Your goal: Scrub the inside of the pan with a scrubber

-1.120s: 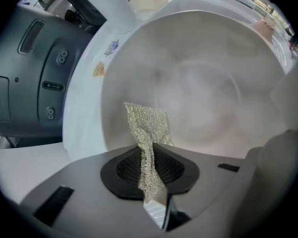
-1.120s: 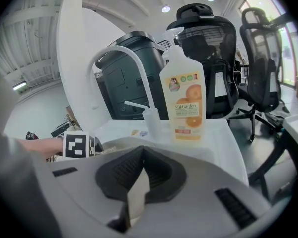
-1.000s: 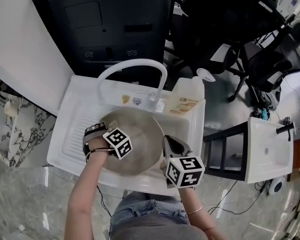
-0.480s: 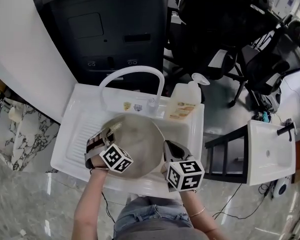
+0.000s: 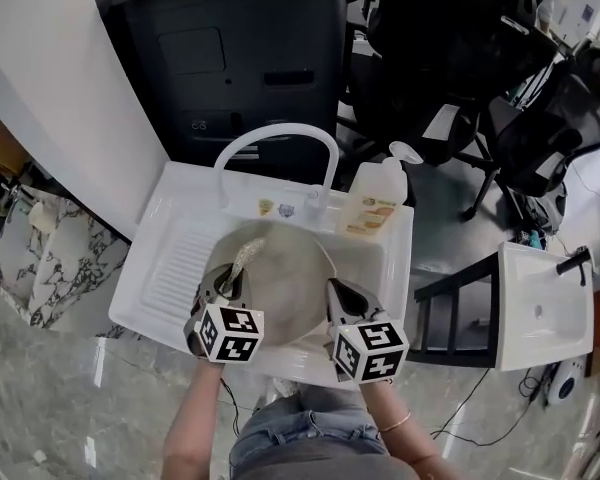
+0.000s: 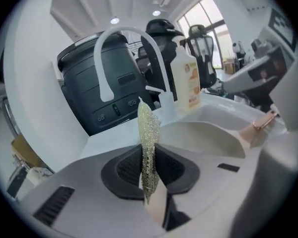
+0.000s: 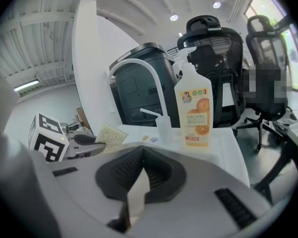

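Head view, left tongs [image 5: 226,286]: clamped on the scrubber [image 5: 242,258], which sticks out ahead of the tips at the pan's left rim.
Head view, pan [image 5: 285,280]: sits in the sink [image 5: 160,258] basin, ahead and right of the left tongs, open side up.
Head view, right tongs [image 5: 338,292]: tips at the pan's right rim, opposite the left pair.
Left gripper view, scrubber [image 6: 148,128]: pinched edge-on, long axis upright between the pads. The pan bowl [image 6: 208,139] lies ahead-right and lower.
Right gripper view, right tongs [image 7: 143,168]: pads drawn together on a thin pale edge, judged to be the pan's rim. The bowl itself is hidden under the tongs' body.
Right gripper view, scrubber [image 7: 111,133]: off to the left, flat face showing.
Next move (judgement): the left tongs are nearer the work. The scrubber must go right and down so that its flat face meets the inside wall.
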A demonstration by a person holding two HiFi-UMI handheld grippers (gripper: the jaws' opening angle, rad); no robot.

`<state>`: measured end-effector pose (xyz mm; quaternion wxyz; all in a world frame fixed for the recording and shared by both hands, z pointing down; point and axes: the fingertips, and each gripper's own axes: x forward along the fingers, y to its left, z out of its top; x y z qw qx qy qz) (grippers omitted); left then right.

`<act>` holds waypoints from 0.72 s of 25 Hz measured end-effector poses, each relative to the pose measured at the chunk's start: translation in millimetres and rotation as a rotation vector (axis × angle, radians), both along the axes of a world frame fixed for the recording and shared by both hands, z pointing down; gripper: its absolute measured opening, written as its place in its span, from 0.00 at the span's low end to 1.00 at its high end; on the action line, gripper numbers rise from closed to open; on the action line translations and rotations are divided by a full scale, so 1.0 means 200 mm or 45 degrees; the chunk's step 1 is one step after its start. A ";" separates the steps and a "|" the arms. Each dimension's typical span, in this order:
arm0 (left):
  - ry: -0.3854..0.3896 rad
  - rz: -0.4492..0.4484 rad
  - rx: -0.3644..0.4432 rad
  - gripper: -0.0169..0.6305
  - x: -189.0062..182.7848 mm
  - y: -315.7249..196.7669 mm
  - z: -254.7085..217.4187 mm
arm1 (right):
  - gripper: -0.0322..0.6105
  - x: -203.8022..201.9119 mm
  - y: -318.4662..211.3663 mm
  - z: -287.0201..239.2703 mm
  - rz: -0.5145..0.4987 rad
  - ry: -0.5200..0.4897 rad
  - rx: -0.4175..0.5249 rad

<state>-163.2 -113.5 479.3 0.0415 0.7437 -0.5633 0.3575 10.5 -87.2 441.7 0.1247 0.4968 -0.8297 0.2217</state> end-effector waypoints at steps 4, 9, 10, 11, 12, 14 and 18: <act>0.212 -0.033 0.049 0.12 0.05 0.07 -0.09 | 0.07 -0.04 0.05 -0.05 -0.034 -0.008 0.052; 0.405 -0.086 0.112 0.12 0.08 0.17 -0.19 | 0.06 -0.07 0.11 -0.12 -0.079 -0.014 0.124; 0.446 -0.098 0.121 0.12 0.08 0.19 -0.20 | 0.06 -0.08 0.12 -0.13 -0.091 -0.014 0.137; 0.483 -0.109 0.130 0.12 0.09 0.20 -0.21 | 0.06 -0.08 0.13 -0.14 -0.103 -0.013 0.150; 0.515 -0.120 0.141 0.12 0.09 0.22 -0.22 | 0.06 -0.09 0.14 -0.15 -0.112 -0.014 0.161; 0.555 -0.137 0.163 0.12 0.10 0.25 -0.25 | 0.06 -0.10 0.16 -0.18 -0.127 -0.009 0.185; 0.600 -0.161 0.211 0.12 0.09 0.30 -0.29 | 0.06 -0.12 0.18 -0.21 -0.151 -0.002 0.234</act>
